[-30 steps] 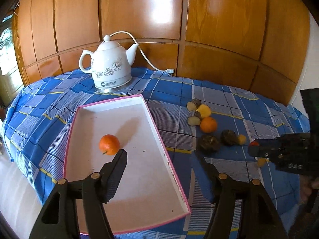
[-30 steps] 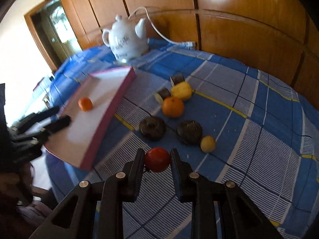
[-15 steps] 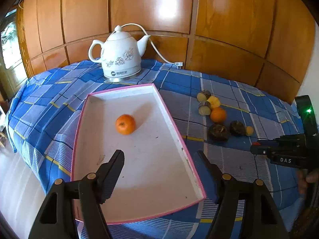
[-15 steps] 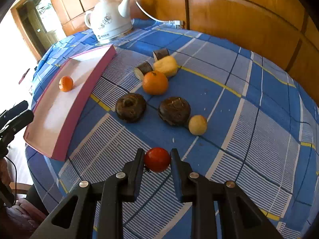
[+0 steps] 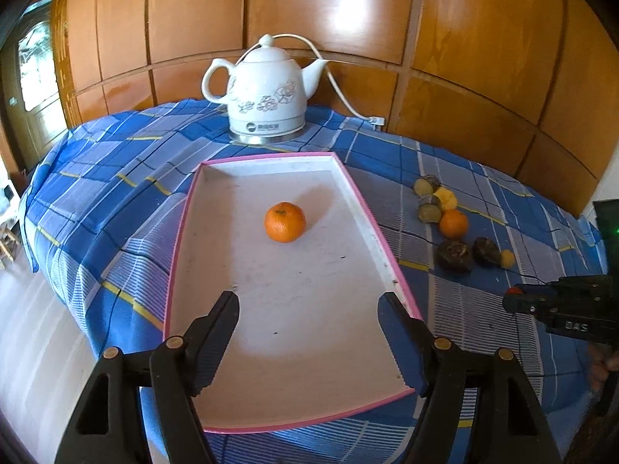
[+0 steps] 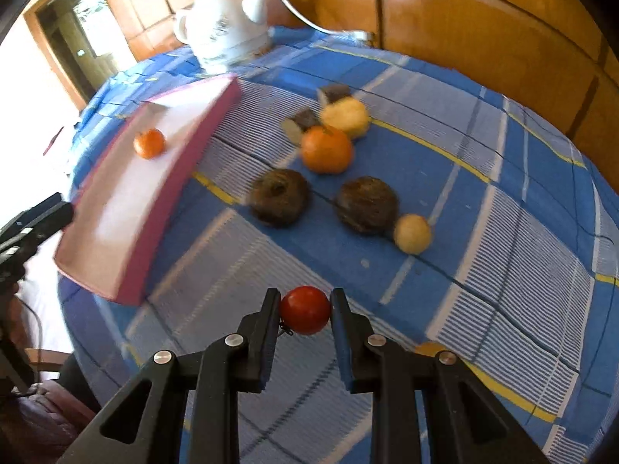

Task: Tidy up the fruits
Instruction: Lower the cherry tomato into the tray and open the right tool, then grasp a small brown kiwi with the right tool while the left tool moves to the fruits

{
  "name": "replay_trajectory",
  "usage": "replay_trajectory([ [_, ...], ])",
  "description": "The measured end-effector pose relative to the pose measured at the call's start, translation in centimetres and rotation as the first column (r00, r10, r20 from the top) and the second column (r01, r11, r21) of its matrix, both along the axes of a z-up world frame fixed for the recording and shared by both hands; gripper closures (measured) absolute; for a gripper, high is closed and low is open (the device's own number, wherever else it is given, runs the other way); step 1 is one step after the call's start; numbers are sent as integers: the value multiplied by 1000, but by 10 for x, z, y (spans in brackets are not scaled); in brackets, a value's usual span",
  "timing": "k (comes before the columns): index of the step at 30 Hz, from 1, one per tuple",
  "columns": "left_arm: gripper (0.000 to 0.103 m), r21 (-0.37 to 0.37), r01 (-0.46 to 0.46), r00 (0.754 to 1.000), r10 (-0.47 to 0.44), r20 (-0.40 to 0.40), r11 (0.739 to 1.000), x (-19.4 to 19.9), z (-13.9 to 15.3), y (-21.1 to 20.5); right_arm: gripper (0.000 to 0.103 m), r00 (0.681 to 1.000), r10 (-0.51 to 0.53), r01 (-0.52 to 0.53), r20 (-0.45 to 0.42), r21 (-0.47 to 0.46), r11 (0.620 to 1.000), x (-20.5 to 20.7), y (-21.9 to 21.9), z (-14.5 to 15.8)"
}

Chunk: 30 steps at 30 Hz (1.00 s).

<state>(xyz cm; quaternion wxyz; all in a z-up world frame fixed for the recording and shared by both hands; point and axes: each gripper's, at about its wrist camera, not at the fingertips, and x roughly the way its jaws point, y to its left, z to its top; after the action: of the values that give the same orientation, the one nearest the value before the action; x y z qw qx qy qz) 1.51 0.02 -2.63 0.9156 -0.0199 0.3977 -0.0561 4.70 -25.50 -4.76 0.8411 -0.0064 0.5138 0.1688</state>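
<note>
Pinching a red, probably cherry, tomato (image 6: pixel 305 309) between right gripper (image 6: pixel 305 311) fingertips, risking slippage; left gripper (image 5: pixel 309 332) opening, empty.

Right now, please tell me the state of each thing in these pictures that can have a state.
left gripper: jaws opening, nothing between them, over the tray.
right gripper: shut on the red fruit.
tray: holds one small orange, otherwise bare.
big orange: on the cloth, outside the tray.
two dark round fruits: on the cloth, outside the tray.
kettle: lid on, cord attached.
</note>
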Motion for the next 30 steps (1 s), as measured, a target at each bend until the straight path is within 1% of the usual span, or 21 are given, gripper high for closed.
replay_trajectory([
  [4, 28, -6, -40, 999, 40, -7, 999, 2, -2, 16, 77, 997, 72, -74, 39, 66, 995, 1, 38, 18],
  [7, 28, -9, -76, 997, 76, -8, 997, 2, -4, 28, 77, 992, 109, -115, 56, 120, 986, 10, 67, 29],
  [9, 28, -13, -101, 995, 101, -12, 995, 2, -5, 38, 77, 991, 121, -128, 59, 137, 982, 20, 87, 31],
  [14, 28, -29, -146, 989, 146, -23, 989, 2, -9, 58, 77, 993, 122, -119, 0, 219, 968, 51, 117, 23],
  [17, 28, -37, -153, 988, 152, -26, 988, 2, -10, 63, 76, 992, 117, -102, -50, 236, 966, 69, 130, 14],
  [18, 28, -40, -154, 988, 153, -27, 987, 2, -11, 64, 74, 991, 109, -87, -75, 245, 966, 74, 133, 9],
  [19, 28, -43, -156, 988, 155, -29, 987, 2, -11, 64, 67, 991, 103, -79, -86, 253, 964, 78, 135, 7],
  [20, 28, -46, -157, 987, 155, -32, 987, 2, -12, 66, 64, 991, 92, -64, -94, 262, 963, 82, 135, 5],
  [21, 28, -47, -158, 987, 156, -35, 986, 2, -13, 66, 62, 993, 76, -50, -92, 264, 963, 84, 134, 5],
  [22, 28, -49, -159, 987, 158, -37, 986, 2, -13, 66, 57, 994, 63, -38, -87, 267, 963, 85, 133, 7],
  [23, 28, -52, -160, 987, 158, -40, 986, 3, -14, 67, 54, 995, 54, -31, -80, 271, 962, 84, 130, 9],
  [26, 28, -55, -162, 986, 160, -40, 985, 3, -14, 67, 54, 997, 41, -24, -60, 265, 964, 79, 119, 15],
  [30, 28, -55, -158, 987, 156, -40, 986, 2, -14, 65, 54, 999, 27, -20, -25, 226, 974, 65, 99, 24],
])
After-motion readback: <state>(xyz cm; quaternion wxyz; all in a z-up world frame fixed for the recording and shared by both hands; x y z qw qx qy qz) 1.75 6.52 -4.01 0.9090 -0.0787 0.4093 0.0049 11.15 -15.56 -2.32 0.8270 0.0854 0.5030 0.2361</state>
